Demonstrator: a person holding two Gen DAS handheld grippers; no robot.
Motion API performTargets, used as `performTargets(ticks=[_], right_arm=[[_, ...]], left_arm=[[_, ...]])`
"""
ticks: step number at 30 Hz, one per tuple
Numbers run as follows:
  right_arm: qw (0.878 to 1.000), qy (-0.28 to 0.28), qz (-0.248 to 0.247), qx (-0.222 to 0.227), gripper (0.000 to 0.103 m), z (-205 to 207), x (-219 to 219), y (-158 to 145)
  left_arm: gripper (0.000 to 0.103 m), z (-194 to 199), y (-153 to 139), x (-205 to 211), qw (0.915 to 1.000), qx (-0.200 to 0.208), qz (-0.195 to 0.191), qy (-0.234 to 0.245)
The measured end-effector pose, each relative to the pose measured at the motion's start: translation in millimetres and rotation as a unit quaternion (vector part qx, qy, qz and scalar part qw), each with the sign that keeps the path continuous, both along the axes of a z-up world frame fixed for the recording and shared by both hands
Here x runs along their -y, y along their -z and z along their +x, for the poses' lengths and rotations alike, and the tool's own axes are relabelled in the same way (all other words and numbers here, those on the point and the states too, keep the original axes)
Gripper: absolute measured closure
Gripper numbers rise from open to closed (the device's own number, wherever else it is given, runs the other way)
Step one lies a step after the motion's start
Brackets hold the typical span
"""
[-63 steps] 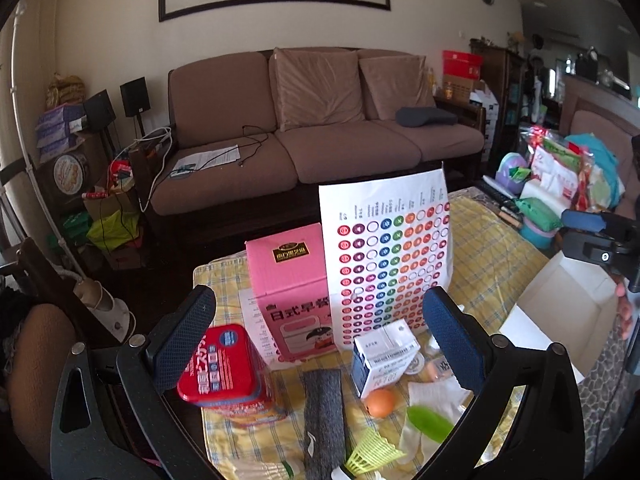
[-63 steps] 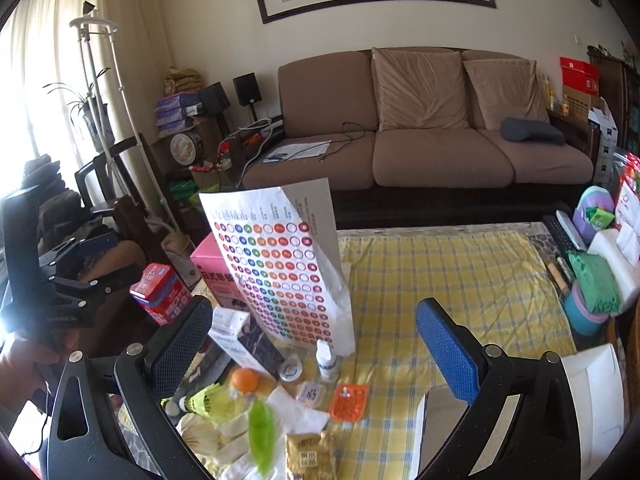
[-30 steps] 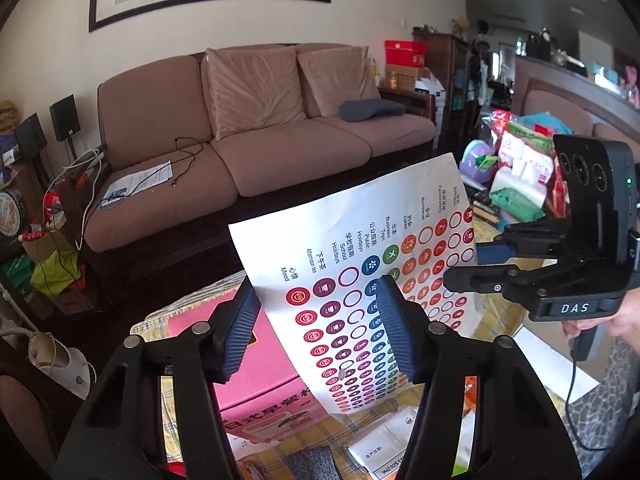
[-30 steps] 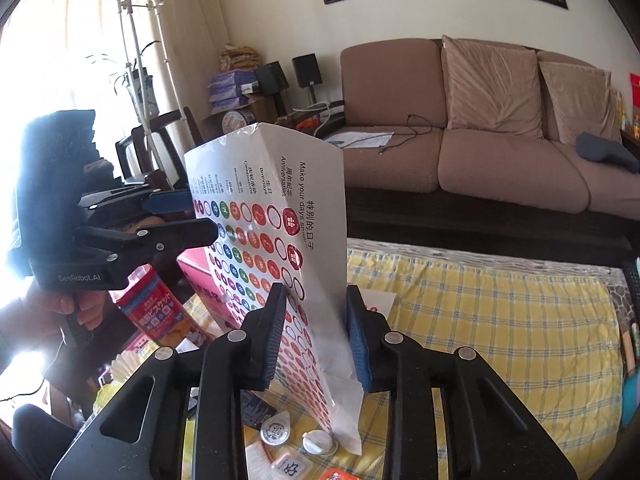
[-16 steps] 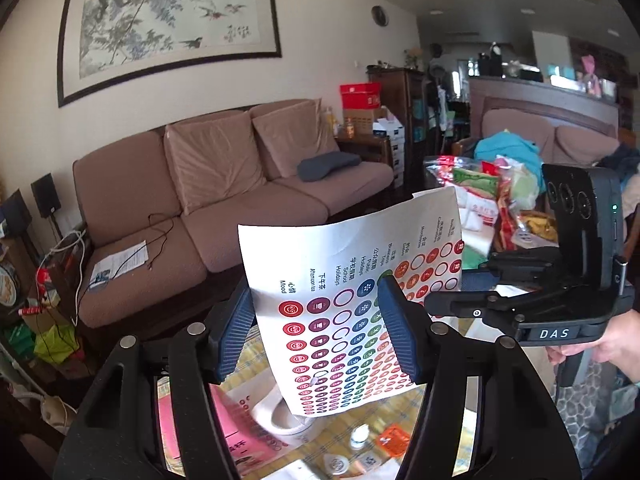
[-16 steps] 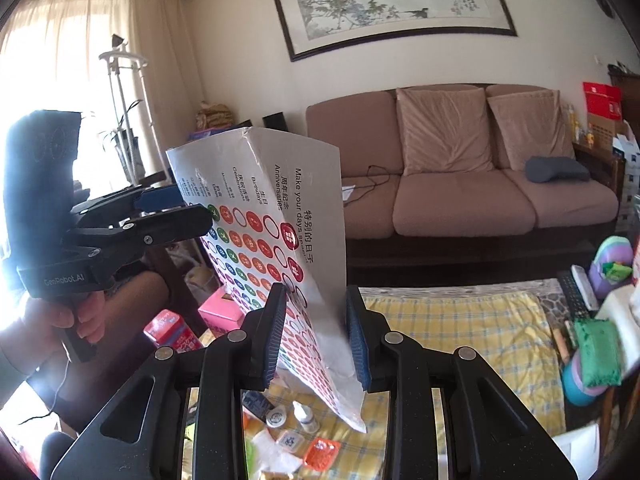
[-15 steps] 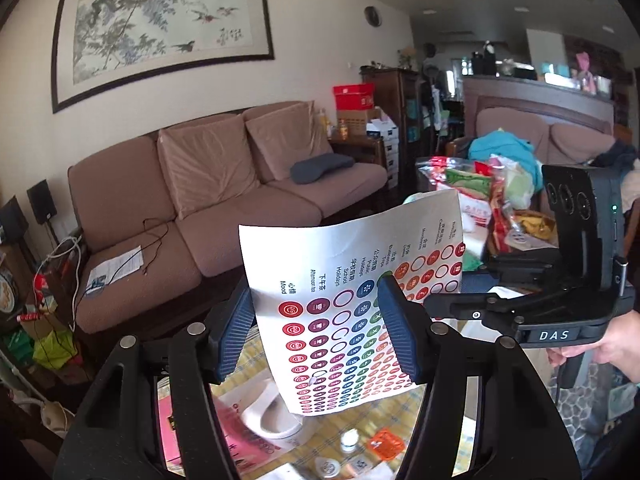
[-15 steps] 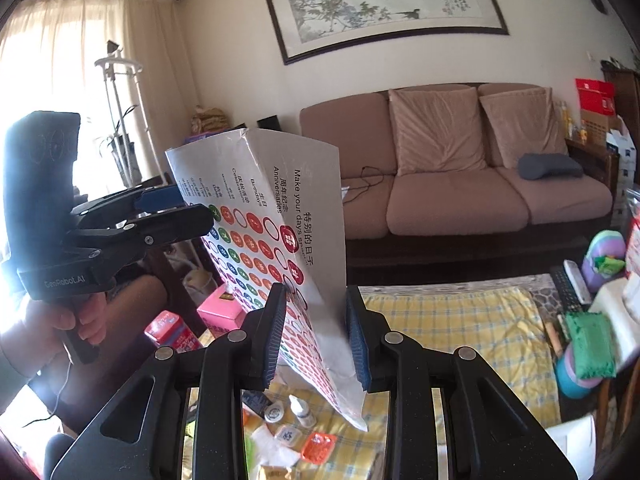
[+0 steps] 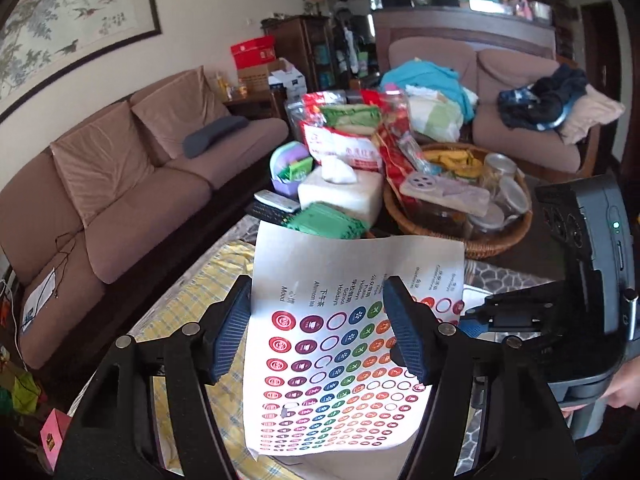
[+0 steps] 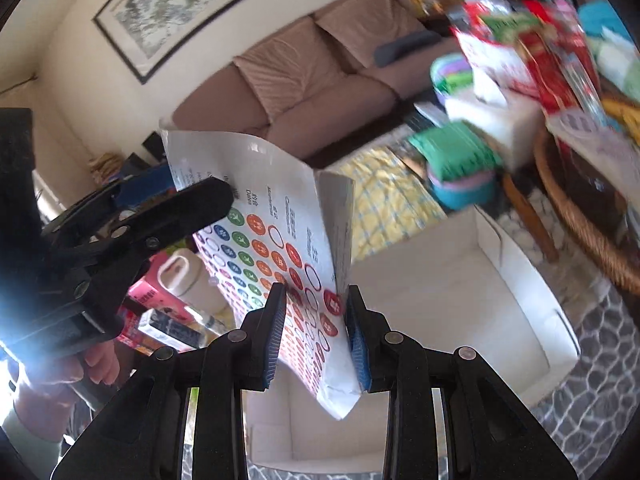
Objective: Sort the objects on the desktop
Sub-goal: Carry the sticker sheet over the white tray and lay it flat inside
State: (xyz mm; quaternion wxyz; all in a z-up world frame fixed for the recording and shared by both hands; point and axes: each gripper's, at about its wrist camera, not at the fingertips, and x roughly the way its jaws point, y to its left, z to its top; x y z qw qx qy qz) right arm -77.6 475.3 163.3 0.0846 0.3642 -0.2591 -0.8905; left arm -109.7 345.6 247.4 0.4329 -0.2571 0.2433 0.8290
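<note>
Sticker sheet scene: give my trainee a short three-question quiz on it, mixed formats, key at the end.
1. True or false: both the left gripper and the right gripper are clamped on the sticker sheet.
2. Multiple choice: in the right wrist view, what lies below the held sheet? A) white open box B) wicker basket C) sofa
3. Fill in: the cloth on the table is checked in white and ____.

Key: 1 true; 2 A; 3 yellow.

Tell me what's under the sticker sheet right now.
Under the sticker sheet, an open white box sits below; its floor looks bare, though the sheet hides the near-left part.
</note>
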Motion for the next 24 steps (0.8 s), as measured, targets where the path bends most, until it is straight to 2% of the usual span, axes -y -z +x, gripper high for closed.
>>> performTargets(ticks=[5,8,12,15,17,19,21,22,24], right_arm=[[0.997,0.008,0.008,0.075,0.072,6.4,-16.0,40.9],[0.993,-0.009,0.038,0.114,0.065,5.3,-11.6,48.8],[0.984,-0.056,0.072,0.155,0.055,10.7,-1.2,50.4],[0.981,-0.076,0.098,0.151,0.052,21.2,0.1,36.3],[0.978,-0.068,0.131,0.145,0.041,23.1,-3.5,27.3],[0.97,-0.061,0.166,0.164,0.032,16.6,-4.3,28.9],[0.962,-0.09,0.167,0.198,0.033,4.0,-0.5,43.7],[0.959,-0.102,0.17,0.201,0.038,2.9,4.5,47.0],[0.954,-0.116,0.198,0.192,0.04,2.9,13.1,43.8]], left_arm=[[0.036,6.1,50.4,-30.7,0.9985,0.011,-0.054,0.005],[0.033,4.1,66.5,-24.7,0.9979,0.028,-0.059,-0.002],[0.027,-3.4,69.6,-2.1,0.998,0.036,-0.05,-0.011],[0.025,-10.6,66.2,17.0,0.9982,0.039,-0.041,-0.021],[0.023,-12.5,65.1,30.6,0.9981,0.046,-0.034,-0.023],[0.021,-12.8,66.9,41.3,0.9977,0.05,-0.035,-0.031],[0.021,-12.5,68.4,51.5,0.9969,0.06,-0.032,-0.039],[0.021,-12.2,67.9,57.7,0.9965,0.067,-0.027,-0.042],[0.021,-10.5,65.4,70.3,0.9957,0.079,-0.015,-0.048]])
